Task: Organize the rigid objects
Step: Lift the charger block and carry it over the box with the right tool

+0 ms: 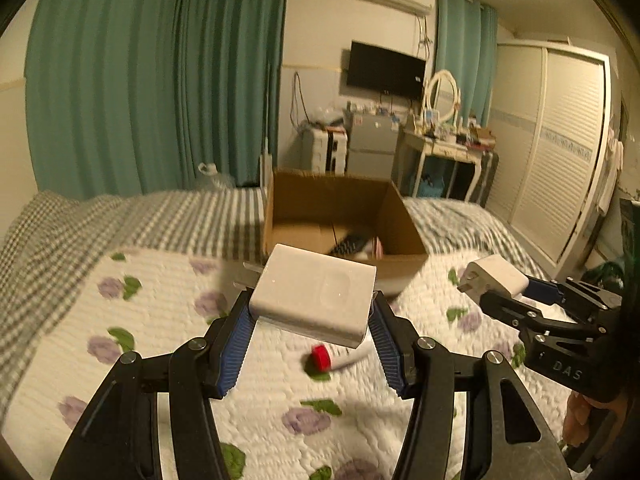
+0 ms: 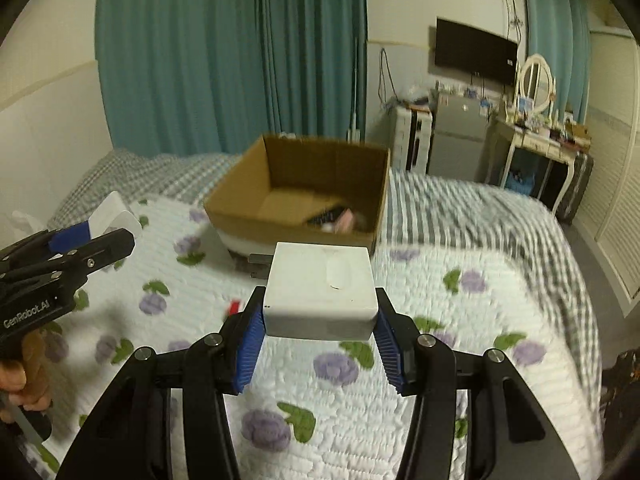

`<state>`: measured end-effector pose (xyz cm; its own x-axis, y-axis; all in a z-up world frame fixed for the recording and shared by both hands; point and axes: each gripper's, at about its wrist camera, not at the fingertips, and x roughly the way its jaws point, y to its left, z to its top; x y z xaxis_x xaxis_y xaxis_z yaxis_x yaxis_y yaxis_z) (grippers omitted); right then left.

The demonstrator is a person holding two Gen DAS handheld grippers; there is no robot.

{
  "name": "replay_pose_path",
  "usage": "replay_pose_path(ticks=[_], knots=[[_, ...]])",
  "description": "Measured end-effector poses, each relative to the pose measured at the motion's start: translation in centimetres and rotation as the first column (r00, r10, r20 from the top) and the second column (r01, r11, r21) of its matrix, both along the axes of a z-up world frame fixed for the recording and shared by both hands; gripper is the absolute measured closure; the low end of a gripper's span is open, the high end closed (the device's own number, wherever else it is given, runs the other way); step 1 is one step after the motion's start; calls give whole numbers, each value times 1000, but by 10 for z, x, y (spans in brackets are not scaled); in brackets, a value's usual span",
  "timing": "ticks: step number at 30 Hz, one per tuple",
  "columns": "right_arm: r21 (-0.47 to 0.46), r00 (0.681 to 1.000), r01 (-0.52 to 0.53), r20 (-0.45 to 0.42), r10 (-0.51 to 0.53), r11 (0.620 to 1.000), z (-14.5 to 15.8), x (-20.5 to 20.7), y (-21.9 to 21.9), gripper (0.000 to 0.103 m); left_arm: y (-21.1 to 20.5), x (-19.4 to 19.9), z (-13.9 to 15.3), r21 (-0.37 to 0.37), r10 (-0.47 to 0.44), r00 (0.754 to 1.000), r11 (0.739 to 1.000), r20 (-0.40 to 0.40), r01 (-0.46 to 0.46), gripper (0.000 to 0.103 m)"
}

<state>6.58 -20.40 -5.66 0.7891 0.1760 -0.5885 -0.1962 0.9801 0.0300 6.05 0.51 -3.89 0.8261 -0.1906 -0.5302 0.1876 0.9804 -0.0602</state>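
My left gripper (image 1: 312, 300) is shut on a flat white charger block (image 1: 316, 292), held above the flowered quilt. To its right, my right gripper (image 1: 505, 293) grips a smaller white plug adapter (image 1: 498, 276) with metal prongs pointing left. In the right wrist view that right gripper (image 2: 320, 306) is shut on the white plug adapter (image 2: 320, 292), and the left gripper (image 2: 110, 234) shows at the left edge with its white charger block (image 2: 114, 212). An open cardboard box (image 1: 340, 200) (image 2: 320, 164) sits on the bed just beyond both grippers, with a dark remote-like thing and a pink item inside.
A red-capped white tube (image 1: 321, 357) (image 2: 234, 306) lies on the quilt (image 1: 280, 396) below the left gripper. Grey checked bedding (image 2: 460, 208) lies around the box. Green curtains, a small fridge (image 2: 456, 140), a dressing table (image 2: 536, 144) and a wardrobe stand beyond the bed.
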Motion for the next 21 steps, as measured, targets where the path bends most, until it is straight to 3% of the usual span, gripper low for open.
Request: replay_pose_path(ticks=[13, 21], knots=[[-12, 978, -28, 208, 30, 1000, 88, -2, 5, 52, 15, 15, 67, -41, 37, 988, 999, 147, -32, 46], [-15, 953, -34, 299, 37, 999, 123, 16, 9, 52, 8, 37, 95, -26, 28, 976, 999, 214, -23, 46]])
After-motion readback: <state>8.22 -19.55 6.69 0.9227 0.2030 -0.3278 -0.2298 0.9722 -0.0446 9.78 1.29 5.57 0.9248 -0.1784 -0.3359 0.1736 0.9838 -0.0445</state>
